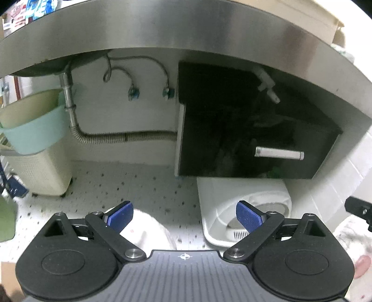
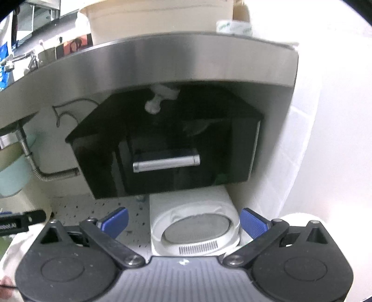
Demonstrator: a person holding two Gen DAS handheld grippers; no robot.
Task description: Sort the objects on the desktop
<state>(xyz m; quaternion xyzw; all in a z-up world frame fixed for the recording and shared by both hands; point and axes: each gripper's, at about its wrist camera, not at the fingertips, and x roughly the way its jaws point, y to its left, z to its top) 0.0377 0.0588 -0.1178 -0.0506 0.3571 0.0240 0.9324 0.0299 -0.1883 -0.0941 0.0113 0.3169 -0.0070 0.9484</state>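
Desktop objects sit up on the steel counter [image 1: 186, 30], seen only at its top edge: blue packets [image 1: 41, 9] at far left in my left view, a cream tub [image 2: 160, 21] and a tape roll [image 2: 233, 26] in my right view. Both tools are held low, below the counter edge.

Left to right under it: mint basin [image 1: 34, 125] on a cream basket [image 1: 44, 172], drain pipe [image 1: 69, 100] with a corrugated hose [image 1: 125, 137], black cabinet [image 1: 244, 130] with a silver handle [image 1: 279, 153], white appliance [image 1: 244, 209] on the speckled floor [image 1: 130, 183] beneath it.

My left gripper [image 1: 184, 215]: blue pads spread wide, nothing between them. My right gripper [image 2: 183, 221]: likewise spread, empty, the appliance [image 2: 195, 223] framed between its pads, the handle [image 2: 166, 162] above.
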